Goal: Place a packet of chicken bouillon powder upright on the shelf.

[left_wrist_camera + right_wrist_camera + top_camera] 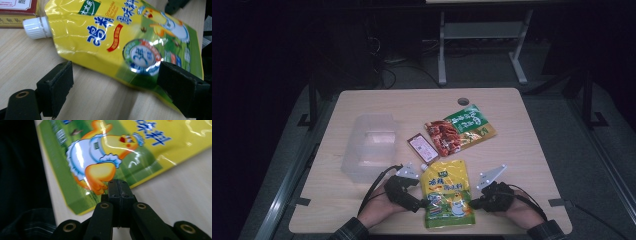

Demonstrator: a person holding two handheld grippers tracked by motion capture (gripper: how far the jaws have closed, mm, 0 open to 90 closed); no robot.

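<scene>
I'm bracketing the yellow pouch [120,42] with my left gripper [115,82], jaws spread; my right gripper [119,191] is pressed together just beside it. Nothing is lifted yet.

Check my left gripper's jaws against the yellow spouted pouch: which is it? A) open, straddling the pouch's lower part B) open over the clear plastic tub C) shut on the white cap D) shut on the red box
A: the left gripper stands open, one jaw on the bare table, the other at the yellow spouted pouch edge.
</scene>
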